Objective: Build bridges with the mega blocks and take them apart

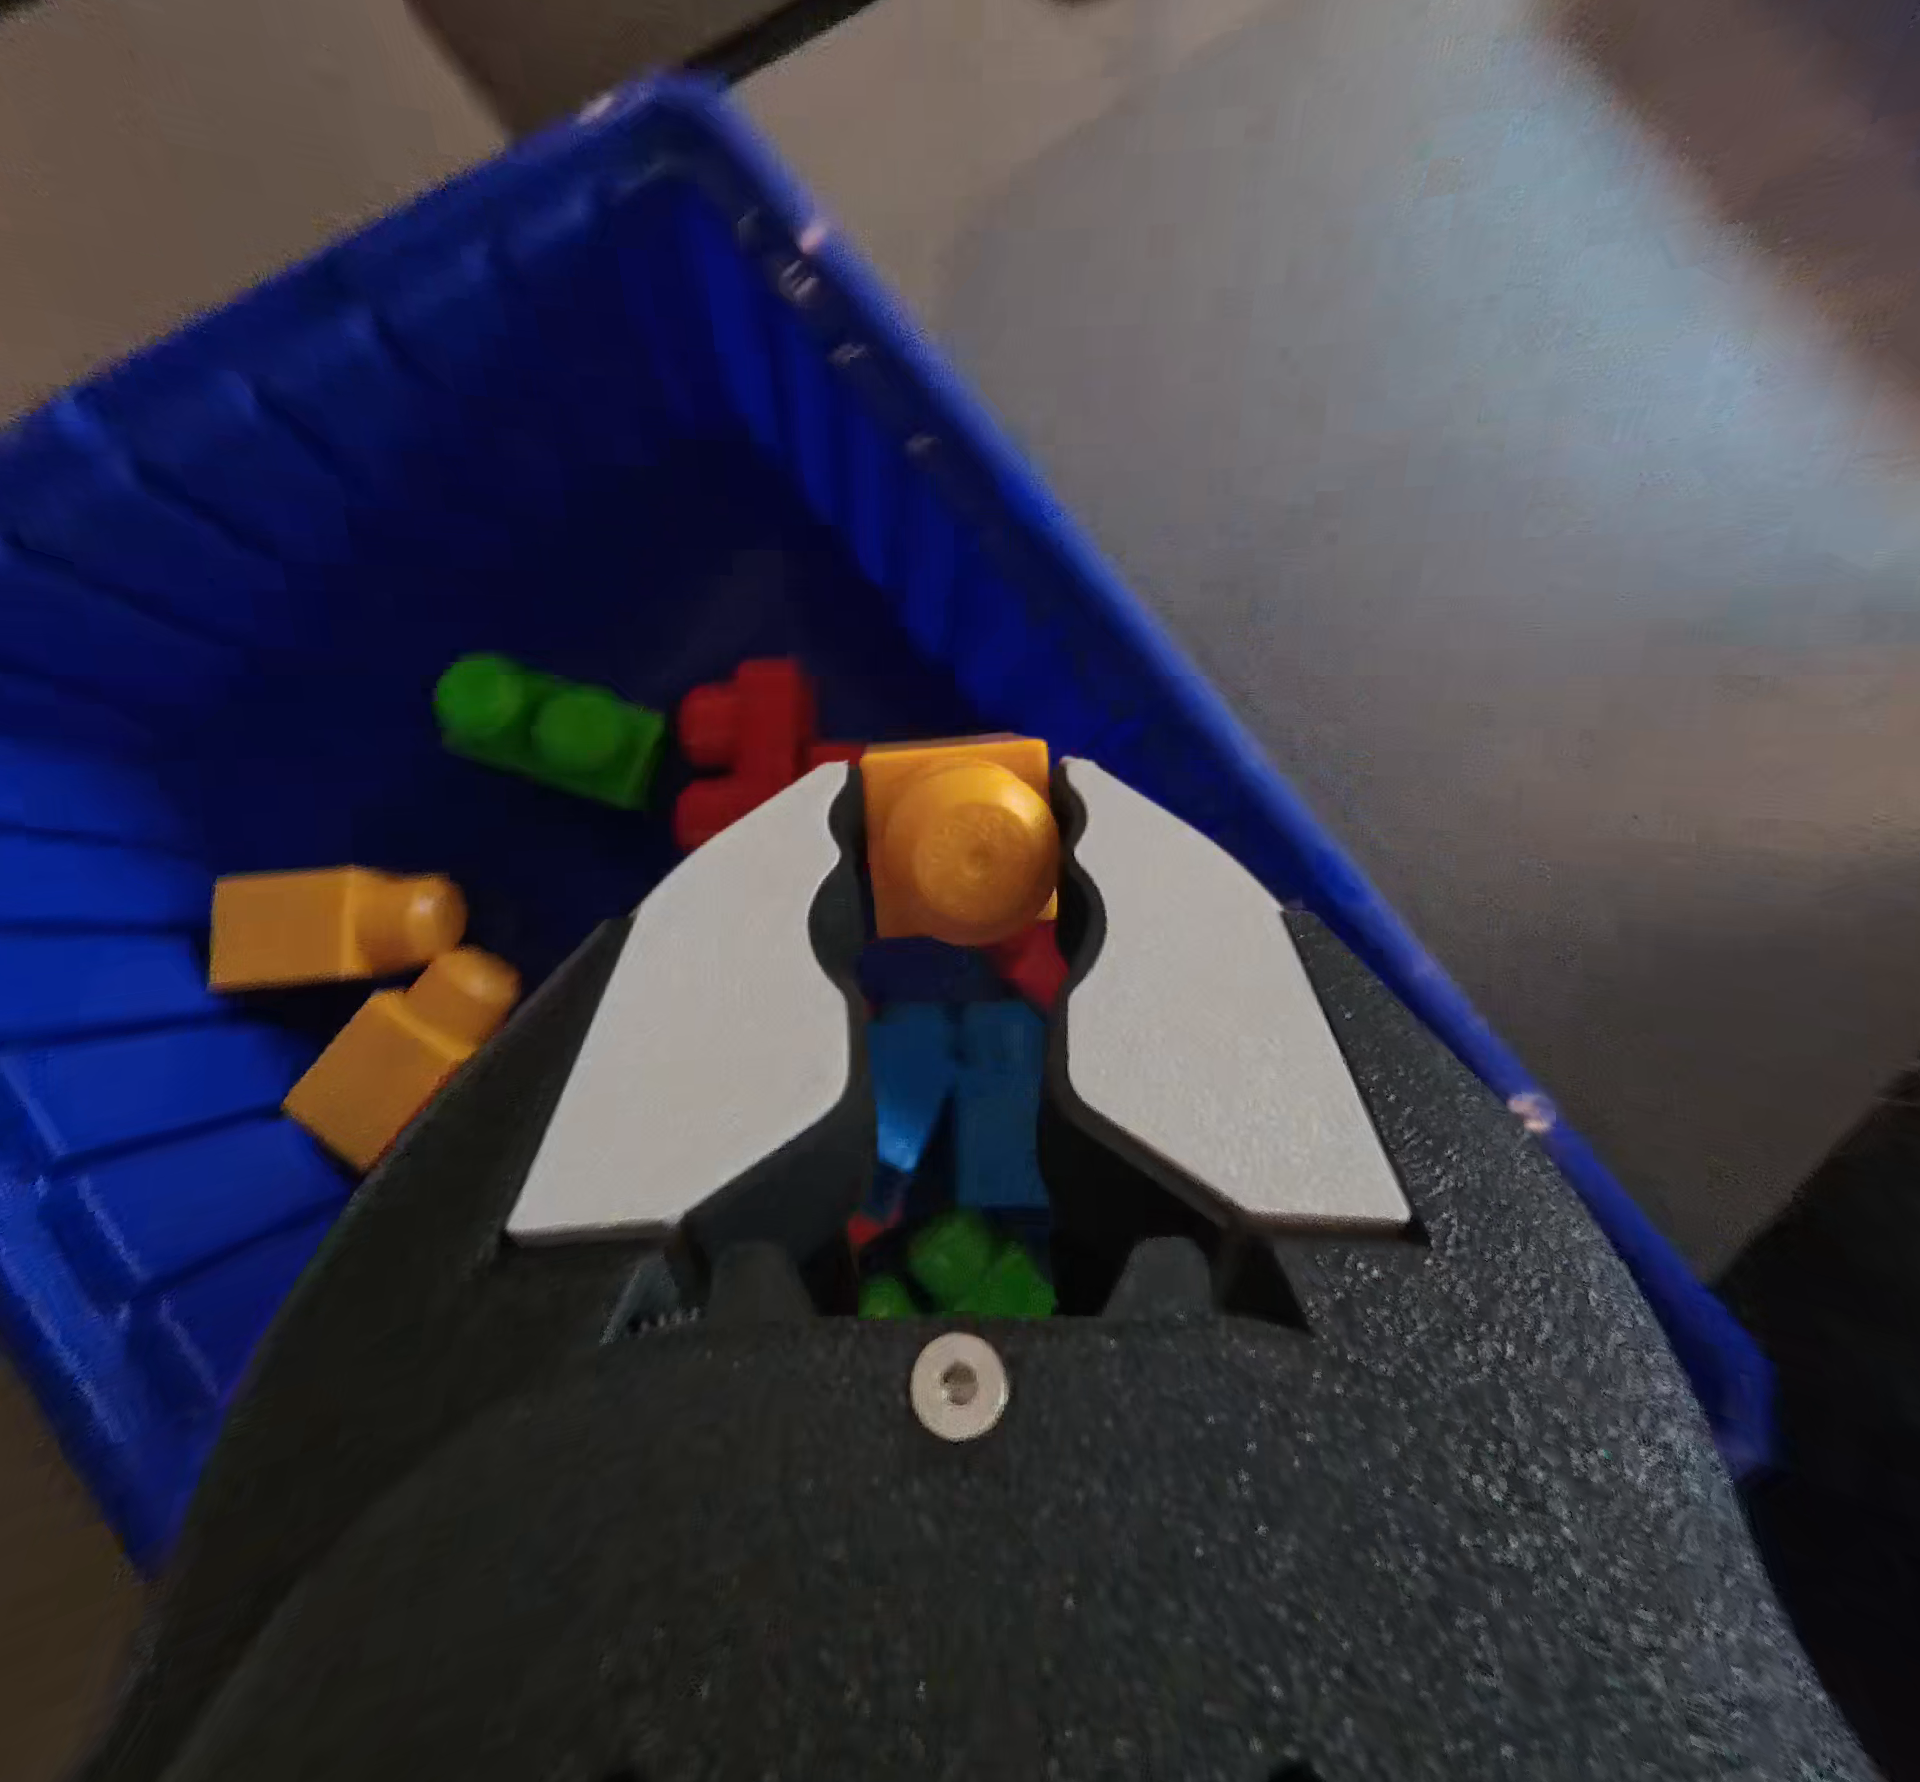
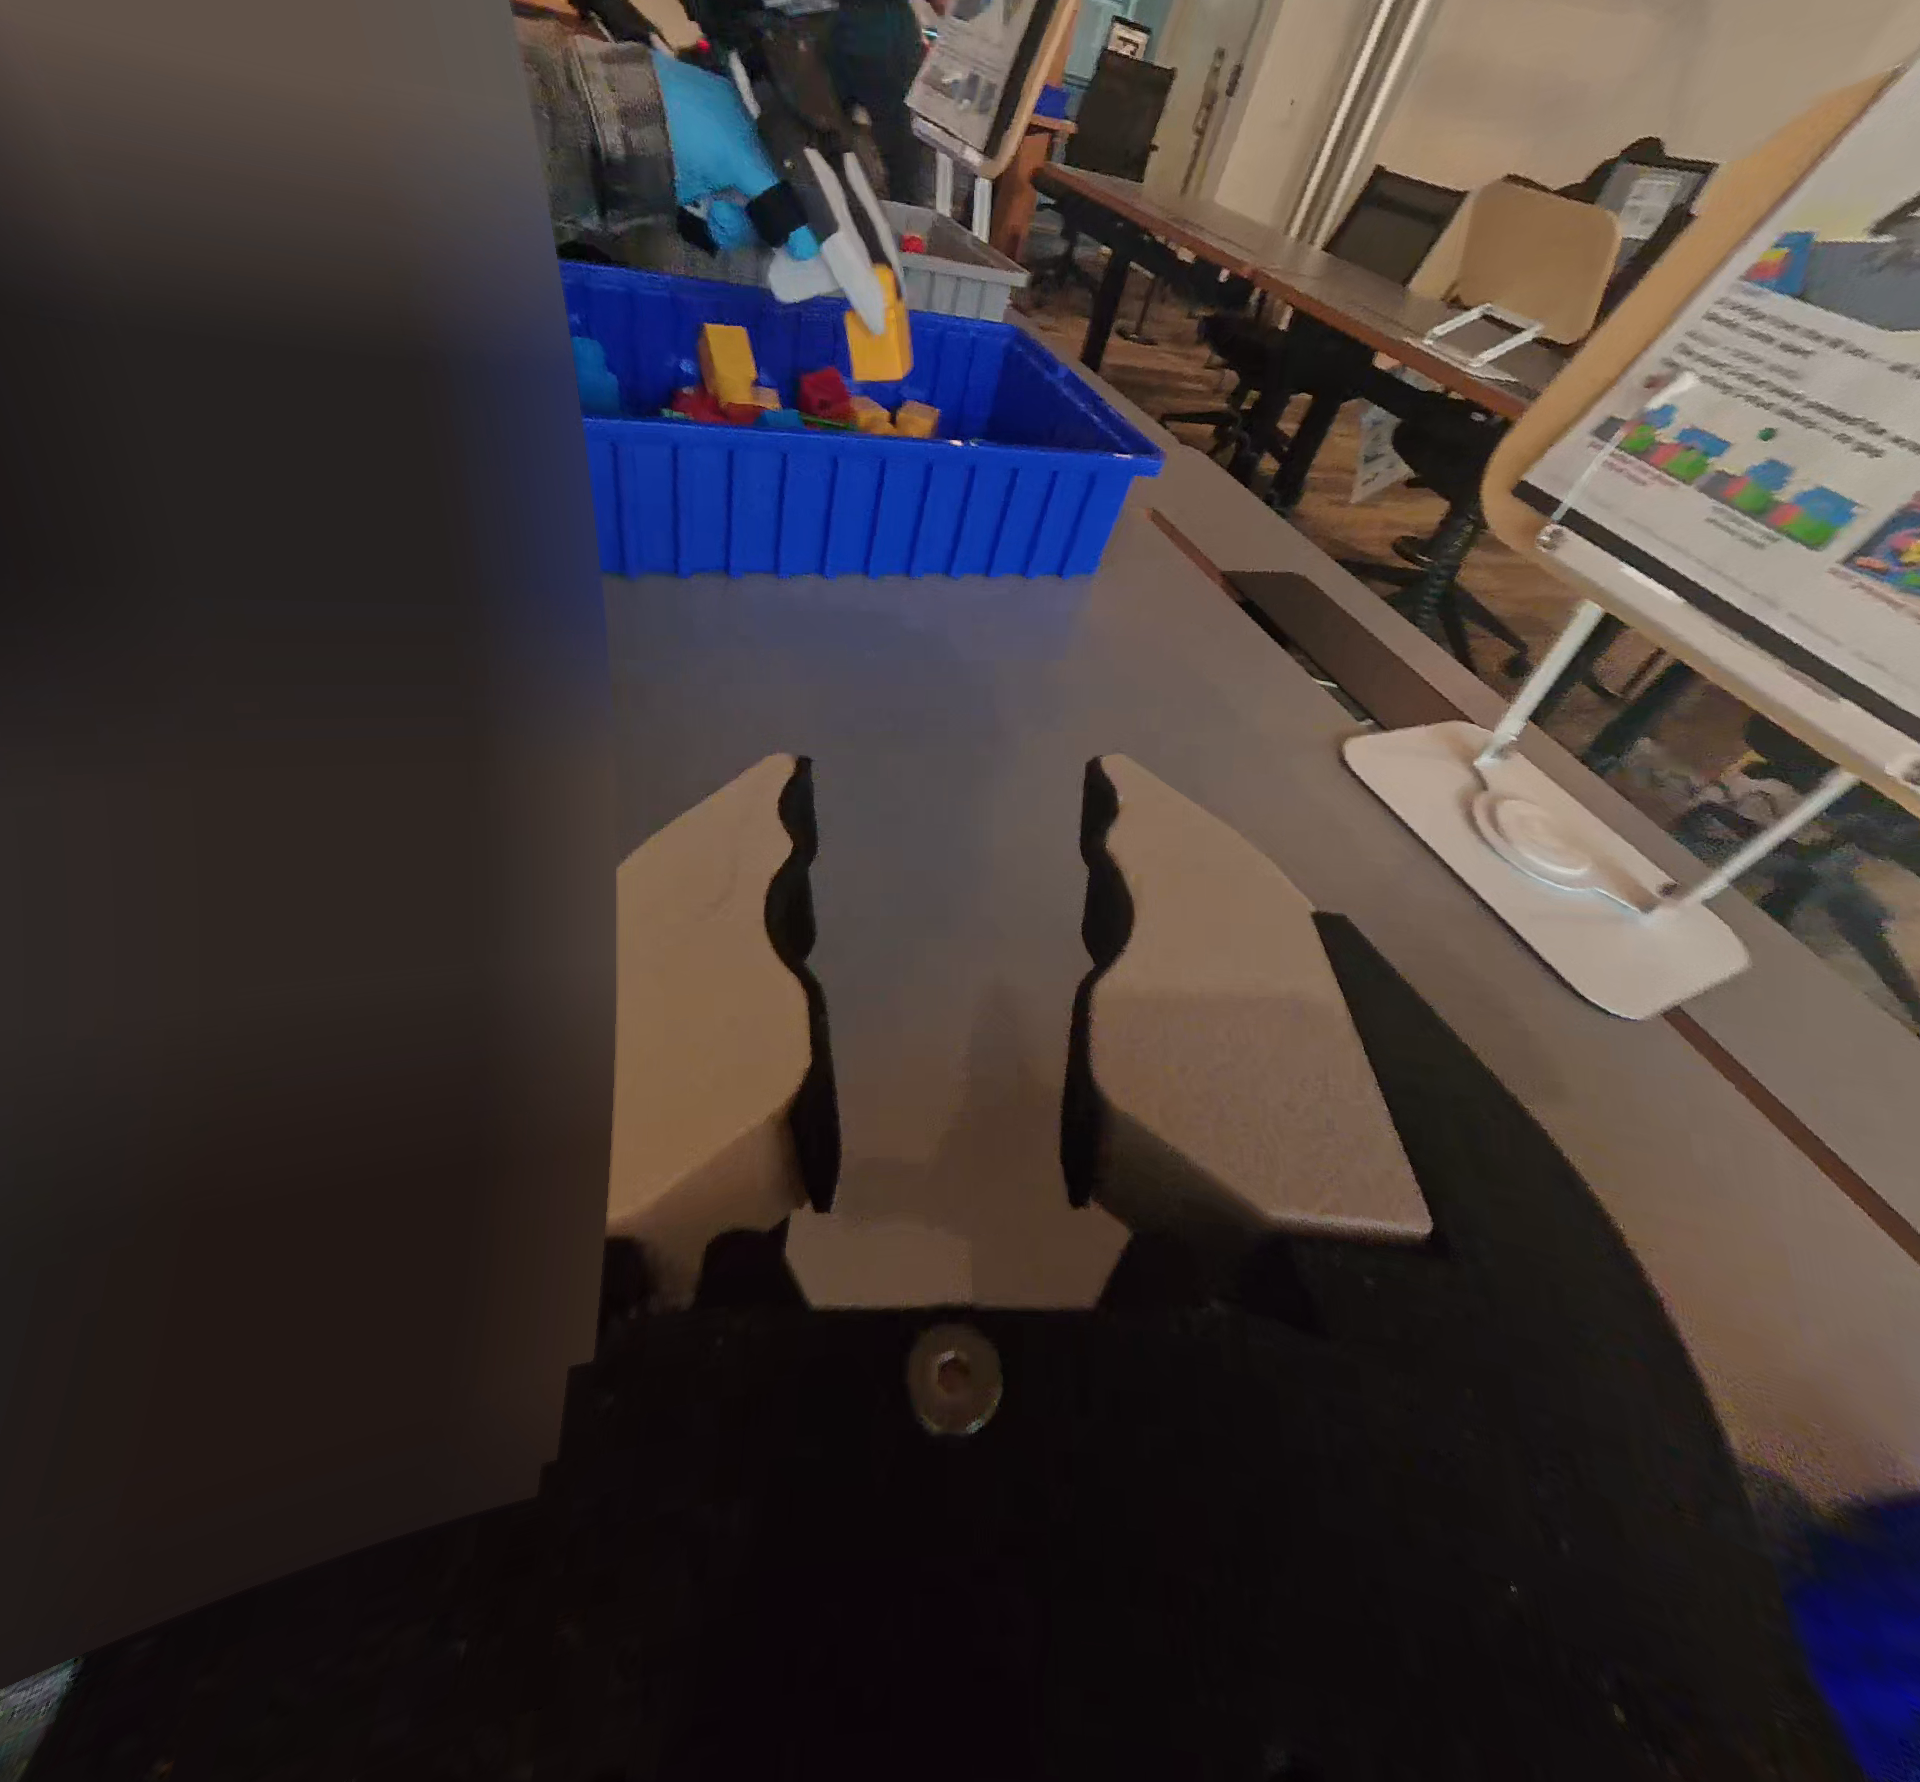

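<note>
We are holding a single-stud orange plastic mega block (image 1: 961, 839) pinched between the grey fingers of the left hand-held gripper (image 1: 956, 797), lifted above the ribbed blue plastic bin (image 2: 862, 506) on the grey counter (image 2: 935, 672), presumably to carry it out as a bridge piece. The right hand-held gripper (image 2: 948, 776) is waiting over bare counter, parted with nothing between its fingers, likely free to receive or steady the build. Motion blur is smearing the loose blocks (image 1: 551, 730) in the bin, and a large blurred patch is hiding the right view's left side.
</note>
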A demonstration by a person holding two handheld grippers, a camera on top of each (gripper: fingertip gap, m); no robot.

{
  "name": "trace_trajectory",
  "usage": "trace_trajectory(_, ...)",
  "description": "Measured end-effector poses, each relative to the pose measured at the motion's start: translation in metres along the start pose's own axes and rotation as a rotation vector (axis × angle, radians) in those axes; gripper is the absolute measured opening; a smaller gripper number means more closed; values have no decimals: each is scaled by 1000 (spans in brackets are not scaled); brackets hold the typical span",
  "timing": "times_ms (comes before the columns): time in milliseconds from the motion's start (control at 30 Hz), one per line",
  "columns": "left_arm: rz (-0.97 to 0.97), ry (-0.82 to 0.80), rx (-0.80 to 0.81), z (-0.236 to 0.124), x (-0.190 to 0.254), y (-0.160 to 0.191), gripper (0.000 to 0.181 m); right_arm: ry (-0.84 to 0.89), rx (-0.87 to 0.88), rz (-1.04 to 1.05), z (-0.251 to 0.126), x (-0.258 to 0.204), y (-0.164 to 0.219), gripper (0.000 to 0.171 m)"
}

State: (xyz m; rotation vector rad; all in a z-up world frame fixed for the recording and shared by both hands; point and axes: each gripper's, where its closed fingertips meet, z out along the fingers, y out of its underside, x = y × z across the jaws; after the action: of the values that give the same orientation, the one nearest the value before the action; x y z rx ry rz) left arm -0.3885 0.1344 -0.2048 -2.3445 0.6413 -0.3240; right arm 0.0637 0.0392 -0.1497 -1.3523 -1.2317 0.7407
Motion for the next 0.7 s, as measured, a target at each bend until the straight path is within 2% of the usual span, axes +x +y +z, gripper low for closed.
trace_trajectory(33,38,28,18,-4,17,-9,33,-20,4,4,6,-3,-1,49)
trace_trajectory(200,283,179,23,-13,112,-37,33,-147,5,-27,37,-24,-14,51)
trace_trajectory(433,574,369,27,-14,239,-66,34,-288,-44,-93,103,-52,-33,67)
trace_trajectory(567,657,434,-20,-4,281,-69,34,-344,-46,-80,133,-65,-41,67)
trace_trajectory(700,713,483,-51,6,309,-67,34,-342,-87,-78,147,-70,-36,63)
